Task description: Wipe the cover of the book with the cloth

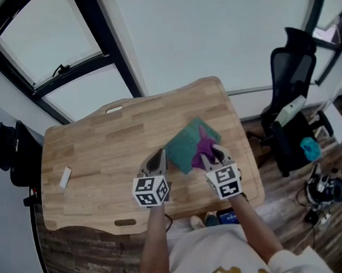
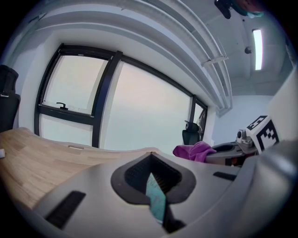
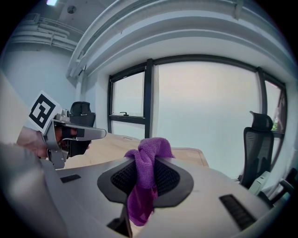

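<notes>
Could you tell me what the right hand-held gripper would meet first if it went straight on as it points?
Most likely the teal book, right ahead of the right hand-held gripper and its purple cloth; their height apart is unclear.

A wooden table (image 1: 90, 157) with handle cutouts is set right by big black-framed windows (image 1: 103, 56). A small white block (image 1: 65, 177) is left lying near its left edge. A black office chair (image 1: 292, 70) is parked off to the right, with something teal (image 1: 309, 148) seen low beside it. A ceiling light (image 2: 257, 49) is switched on overhead.
</notes>
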{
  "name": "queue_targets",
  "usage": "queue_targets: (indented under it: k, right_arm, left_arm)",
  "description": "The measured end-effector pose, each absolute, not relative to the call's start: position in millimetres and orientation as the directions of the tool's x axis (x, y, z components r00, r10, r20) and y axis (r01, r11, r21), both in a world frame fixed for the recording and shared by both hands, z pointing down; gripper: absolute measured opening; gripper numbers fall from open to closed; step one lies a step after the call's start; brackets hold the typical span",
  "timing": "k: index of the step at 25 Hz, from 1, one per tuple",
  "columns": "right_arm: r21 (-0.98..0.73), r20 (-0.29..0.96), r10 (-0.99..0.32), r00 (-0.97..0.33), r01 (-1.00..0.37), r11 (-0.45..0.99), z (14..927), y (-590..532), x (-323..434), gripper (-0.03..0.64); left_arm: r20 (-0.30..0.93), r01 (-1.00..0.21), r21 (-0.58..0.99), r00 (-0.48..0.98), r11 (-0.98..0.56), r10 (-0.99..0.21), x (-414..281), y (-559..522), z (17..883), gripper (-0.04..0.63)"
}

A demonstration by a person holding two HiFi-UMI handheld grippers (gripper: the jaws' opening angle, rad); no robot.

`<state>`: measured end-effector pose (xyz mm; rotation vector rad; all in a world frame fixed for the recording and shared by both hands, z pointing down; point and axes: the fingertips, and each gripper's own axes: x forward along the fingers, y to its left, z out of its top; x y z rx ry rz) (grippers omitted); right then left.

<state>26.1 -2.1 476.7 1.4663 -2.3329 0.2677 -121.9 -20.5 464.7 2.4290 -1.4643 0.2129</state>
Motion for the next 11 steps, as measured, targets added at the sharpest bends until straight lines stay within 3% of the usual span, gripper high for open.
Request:
queue_targets:
  k: [11]
  right_arm:
    - [0.056,0.404,-0.833,-0.378,-0.899,0.435,473.2,5.8,34.4,0.075]
  left_arm:
    - [0.262,-0.879,0.167,0.476,-0.446,-0.840,-113.6,-13.7,456.6,0.002]
